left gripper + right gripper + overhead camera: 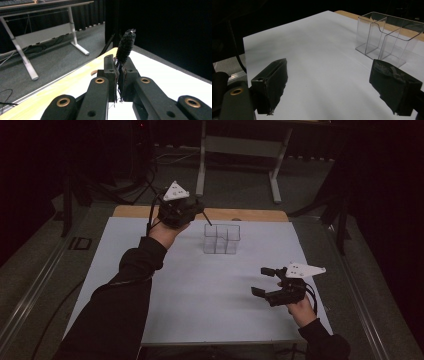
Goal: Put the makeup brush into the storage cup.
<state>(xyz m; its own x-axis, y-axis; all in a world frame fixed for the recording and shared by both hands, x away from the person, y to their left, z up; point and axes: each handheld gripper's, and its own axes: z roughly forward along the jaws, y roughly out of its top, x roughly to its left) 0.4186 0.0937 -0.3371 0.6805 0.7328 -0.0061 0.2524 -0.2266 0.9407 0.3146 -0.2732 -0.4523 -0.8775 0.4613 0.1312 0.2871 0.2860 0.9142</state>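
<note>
White paper-covered table (200, 305) bears clear plastic compartmented box (222, 238) near far edge. Left gripper (200, 215) raised just left of box, jaws clamped on thin black bristle brush (125, 46), bristle tip jutting beyond jaws. Right gripper (264, 281) near right edge, well apart from box, jaws spread, holding nothing.

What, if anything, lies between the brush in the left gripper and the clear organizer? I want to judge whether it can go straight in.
Nothing visible does. The left gripper holds the brush raised beside the clear organizer, with bare white sheet between them. The right gripper rests open, well off to the side.
</note>
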